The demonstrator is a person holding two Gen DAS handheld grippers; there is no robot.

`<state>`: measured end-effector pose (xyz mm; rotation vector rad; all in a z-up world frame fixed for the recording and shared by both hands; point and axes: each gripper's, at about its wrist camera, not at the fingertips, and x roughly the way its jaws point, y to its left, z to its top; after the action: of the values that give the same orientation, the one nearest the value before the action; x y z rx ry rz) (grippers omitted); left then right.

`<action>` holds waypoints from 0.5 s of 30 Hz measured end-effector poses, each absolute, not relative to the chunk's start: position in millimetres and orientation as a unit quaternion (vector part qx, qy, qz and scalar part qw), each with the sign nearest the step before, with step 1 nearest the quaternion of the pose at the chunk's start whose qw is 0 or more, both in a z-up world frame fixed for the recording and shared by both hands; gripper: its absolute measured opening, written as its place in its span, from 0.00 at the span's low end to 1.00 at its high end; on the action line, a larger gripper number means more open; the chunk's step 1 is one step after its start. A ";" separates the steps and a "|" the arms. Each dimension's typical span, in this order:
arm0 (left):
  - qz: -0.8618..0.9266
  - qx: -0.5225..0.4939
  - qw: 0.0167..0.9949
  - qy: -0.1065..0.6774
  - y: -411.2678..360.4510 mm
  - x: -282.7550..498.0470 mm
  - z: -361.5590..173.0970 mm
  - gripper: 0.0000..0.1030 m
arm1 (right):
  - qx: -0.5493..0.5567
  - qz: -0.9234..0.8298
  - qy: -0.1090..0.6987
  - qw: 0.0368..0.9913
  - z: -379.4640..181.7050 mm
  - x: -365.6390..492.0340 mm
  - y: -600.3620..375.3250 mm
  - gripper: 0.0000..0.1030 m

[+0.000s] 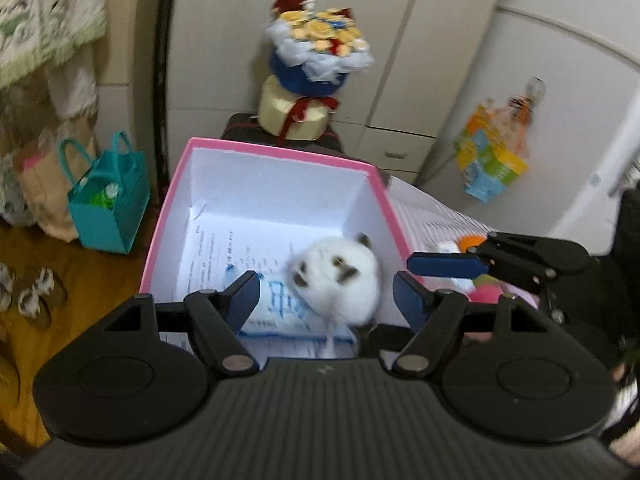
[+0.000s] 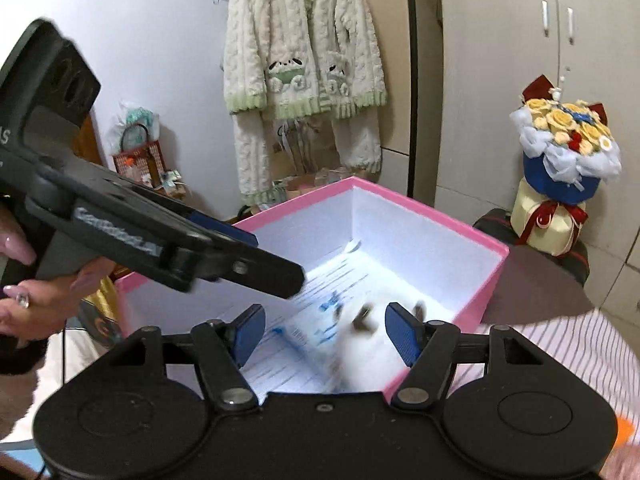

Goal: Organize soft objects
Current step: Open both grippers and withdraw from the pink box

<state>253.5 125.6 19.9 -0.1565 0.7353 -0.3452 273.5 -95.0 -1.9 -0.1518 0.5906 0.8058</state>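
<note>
— Wardrobe doors [image 1: 400,60] and a pale wall fill the background. What are your fingers doing?

— Both pairs stand apart, clamped on nothing. My left gripper [image 1: 324,296] hangs over the near edge of the pink box [image 1: 280,152], and the white plush toy [image 1: 340,276] lies in the box seen through its gap, blurred, with neither pad pressing it. My right gripper [image 2: 324,336] is over the same box [image 2: 420,208] from the other side, its pads also clear of the toy [image 2: 372,344].

— Where exactly does the toy lie?

— On the box floor, on printed paper sheets [image 1: 224,248], partly on a white and blue packet [image 1: 280,308]. From the left wrist it sits at about four o'clock in the box, against the right-hand wall.

— What does the left wrist show that the right does not?

— My right gripper's blue finger [image 1: 448,266] coming in at three o'clock, outside the box wall, over a pink and green soft thing [image 1: 490,290] and something orange [image 1: 472,240]. Also a teal bag [image 1: 108,196] on the floor at nine o'clock, and a colourful packet [image 1: 492,160] hanging on the door at two o'clock.

— And the right wrist?

— My left gripper [image 2: 276,258] from the side at nine o'clock, with my hand [image 2: 36,304] on it. A fluffy white cardigan [image 2: 304,60] hangs at twelve, and striped cloth [image 2: 580,360] lies at four o'clock beside the box.

— Anything in both?

— The flower bouquet [image 1: 320,44] behind the box, at twelve from the left wrist and at two o'clock from the right [image 2: 568,148].
</note>
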 end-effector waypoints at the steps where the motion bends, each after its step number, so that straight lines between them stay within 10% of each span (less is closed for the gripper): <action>1: -0.170 -0.067 0.916 0.356 124.4 245.9 22.9 0.71 | -0.067 0.384 0.285 0.876 -1.1 268.5 -98.0 0.69; 15: -0.189 0.001 0.919 0.346 107.5 163.2 50.4 0.73 | -0.059 0.343 0.293 0.891 33.4 203.9 -142.6 0.69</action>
<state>163.2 107.5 50.4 0.0024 0.7112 -0.3892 203.9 -142.6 33.4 -0.1218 0.6083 0.7118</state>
